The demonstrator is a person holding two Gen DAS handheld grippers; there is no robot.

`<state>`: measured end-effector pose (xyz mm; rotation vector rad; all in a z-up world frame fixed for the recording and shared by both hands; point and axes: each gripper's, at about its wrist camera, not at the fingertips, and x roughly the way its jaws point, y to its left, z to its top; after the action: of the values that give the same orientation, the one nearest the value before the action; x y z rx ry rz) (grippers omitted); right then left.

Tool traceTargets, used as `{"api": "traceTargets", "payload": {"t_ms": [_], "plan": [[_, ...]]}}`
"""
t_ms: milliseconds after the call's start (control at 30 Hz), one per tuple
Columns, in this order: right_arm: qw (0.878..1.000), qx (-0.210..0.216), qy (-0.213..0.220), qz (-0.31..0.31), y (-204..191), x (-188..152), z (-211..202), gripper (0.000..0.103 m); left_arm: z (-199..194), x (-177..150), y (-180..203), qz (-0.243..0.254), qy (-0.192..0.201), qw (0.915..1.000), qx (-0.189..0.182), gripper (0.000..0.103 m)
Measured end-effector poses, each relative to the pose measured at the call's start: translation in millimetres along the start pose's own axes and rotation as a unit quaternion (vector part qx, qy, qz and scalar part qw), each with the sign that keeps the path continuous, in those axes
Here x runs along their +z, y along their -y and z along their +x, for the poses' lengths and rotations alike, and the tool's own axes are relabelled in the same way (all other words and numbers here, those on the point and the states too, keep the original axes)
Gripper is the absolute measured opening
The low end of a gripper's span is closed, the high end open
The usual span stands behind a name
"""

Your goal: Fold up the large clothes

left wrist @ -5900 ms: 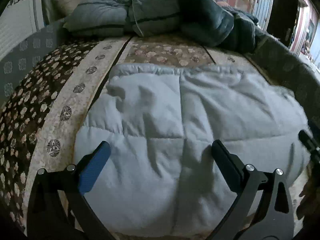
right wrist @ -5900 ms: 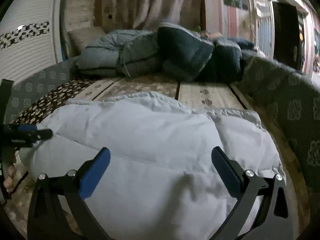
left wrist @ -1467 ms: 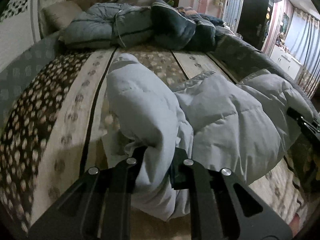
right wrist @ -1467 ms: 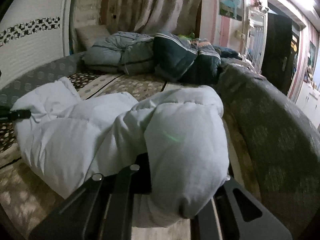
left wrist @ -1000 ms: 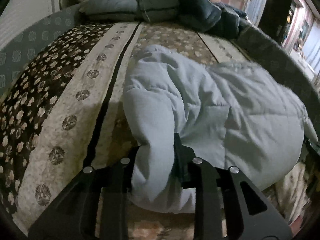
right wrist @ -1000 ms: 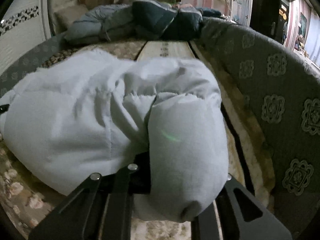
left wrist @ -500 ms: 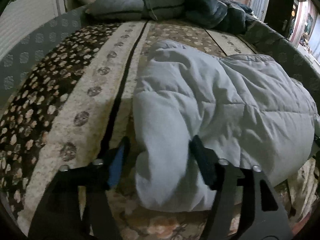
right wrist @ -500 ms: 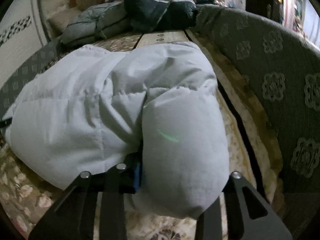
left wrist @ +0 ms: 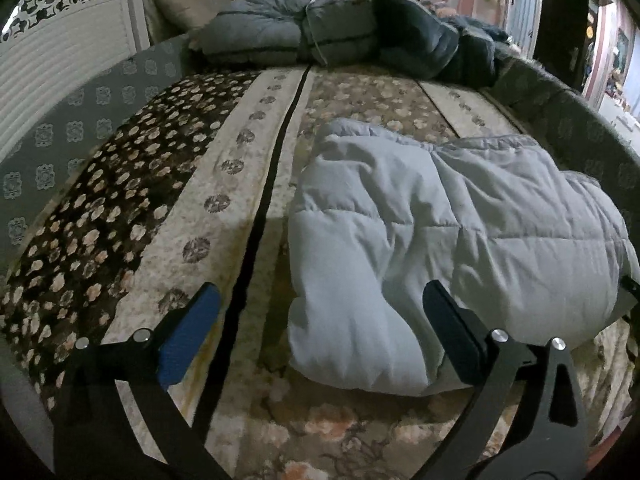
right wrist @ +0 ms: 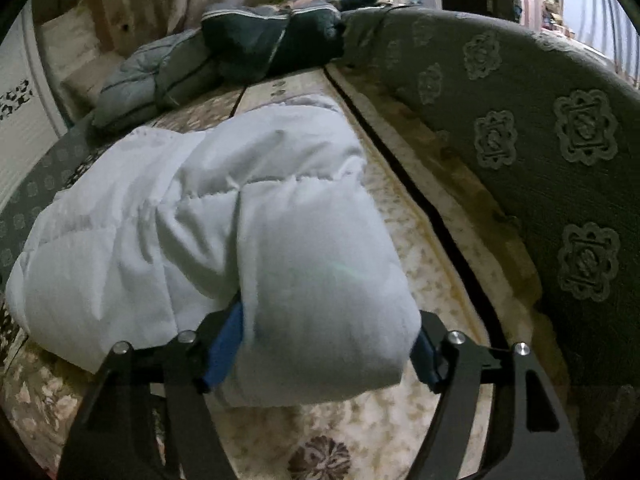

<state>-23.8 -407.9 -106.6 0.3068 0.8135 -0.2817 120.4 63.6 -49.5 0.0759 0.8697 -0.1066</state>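
Note:
A pale blue-white padded jacket [left wrist: 440,232] lies folded on the patterned bed cover [left wrist: 224,184]. My left gripper [left wrist: 320,320] is open, just in front of the jacket's near left end, its right finger against the fold. In the right wrist view the same jacket [right wrist: 224,216] fills the middle. My right gripper [right wrist: 324,344] is open, its jaws standing either side of the jacket's near right end, loosely around it.
Folded grey and dark blue quilts [left wrist: 328,36] and a pillow [left wrist: 188,4] are piled at the bed's far end. A grey patterned padded rail [right wrist: 540,128] runs along the right side, another [left wrist: 52,148] along the left. A white slatted wall [left wrist: 60,56] stands left.
Both grippers were shut on the jacket's ends, carried them over and laid them down. Over the last half second both have opened and the left has drawn back.

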Motion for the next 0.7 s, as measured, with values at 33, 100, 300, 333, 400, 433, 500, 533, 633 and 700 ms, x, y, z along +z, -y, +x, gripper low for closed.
{"api": "traceTargets", "payload": {"t_ms": [33,100,300,333,400,433,500,533,633,700], "plan": [[1.0,-0.002,0.005,-0.001,-4,-1,-5,0.073,-2,0,3,-0.001,-0.001,1.0,0.0,0.1],[1.0,0.0,0.015,0.001,-16,-1,-19,0.08,-10,-1,11,-0.006,0.001,1.0,-0.002,0.1],[0.999,0.006,0.033,0.008,-42,2,-55,0.083,-36,0,38,-0.022,-0.003,0.9993,-0.03,0.1],[0.999,0.004,0.04,0.001,-47,3,-62,0.088,-38,0,43,-0.02,-0.004,0.9993,-0.03,0.1],[0.998,-0.019,0.059,-0.028,-62,5,-79,0.093,-47,1,53,-0.011,0.0,0.9997,-0.024,0.1],[0.997,-0.019,0.063,-0.037,-68,6,-85,0.093,-52,1,58,-0.006,0.004,0.9998,-0.017,0.1],[0.997,-0.011,0.066,-0.047,-79,7,-97,0.093,-66,1,67,0.005,0.022,0.9997,-0.014,0.1],[0.997,-0.007,0.067,-0.049,-82,8,-101,0.093,-74,1,72,0.012,0.031,0.9994,-0.012,0.1],[0.996,0.009,0.065,-0.057,-97,8,-112,0.093,-92,4,89,0.034,0.042,0.9985,-0.004,0.1],[0.995,0.014,0.068,-0.065,-106,7,-119,0.093,-102,5,101,0.045,0.044,0.9979,-0.011,0.1]]}}
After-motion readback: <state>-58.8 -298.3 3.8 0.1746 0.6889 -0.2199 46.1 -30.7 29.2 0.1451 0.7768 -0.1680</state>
